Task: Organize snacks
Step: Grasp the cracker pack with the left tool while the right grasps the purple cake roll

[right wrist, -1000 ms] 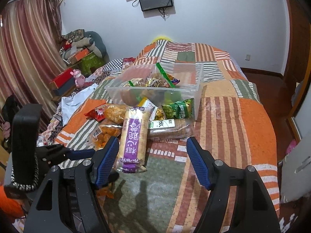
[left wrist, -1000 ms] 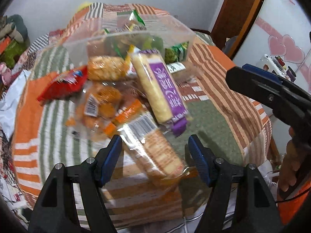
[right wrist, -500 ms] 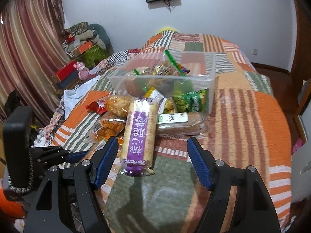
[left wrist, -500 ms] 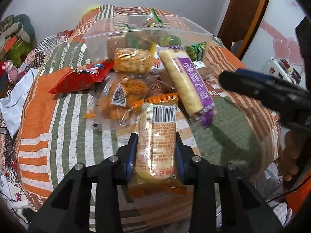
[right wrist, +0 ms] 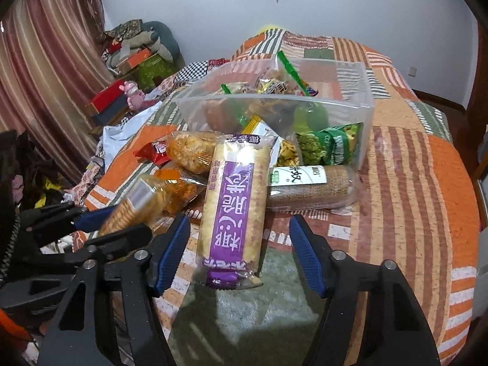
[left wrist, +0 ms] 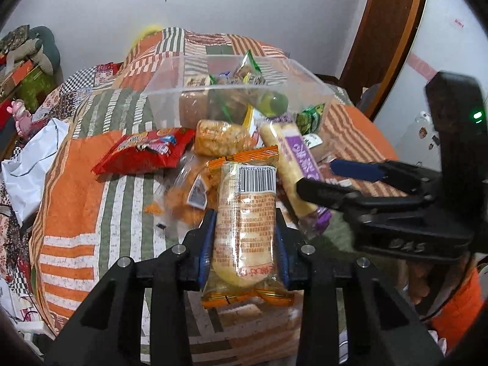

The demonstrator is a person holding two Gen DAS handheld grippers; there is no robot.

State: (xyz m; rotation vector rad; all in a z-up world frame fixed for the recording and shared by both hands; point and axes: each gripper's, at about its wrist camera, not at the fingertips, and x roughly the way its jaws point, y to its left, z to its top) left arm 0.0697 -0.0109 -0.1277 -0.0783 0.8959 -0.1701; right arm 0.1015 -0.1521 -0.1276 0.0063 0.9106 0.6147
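Between the blue pads of the left gripper sits an orange-edged cracker pack, clamped at both sides and lifted clear of the quilt, its barcode end pointing away from the camera. Just to its right, the right gripper straddles the near end of a long purple-labelled biscuit pack; its jaws have just been closing but the pads stand apart from the wrapper on both sides. That pack lies on the patchwork quilt, leaning over a brown round-biscuit roll. Beyond them lie a red snack bag, a golden puffed-snack pack and a green pea bag propped against the clear plastic bin, which already holds several snacks.
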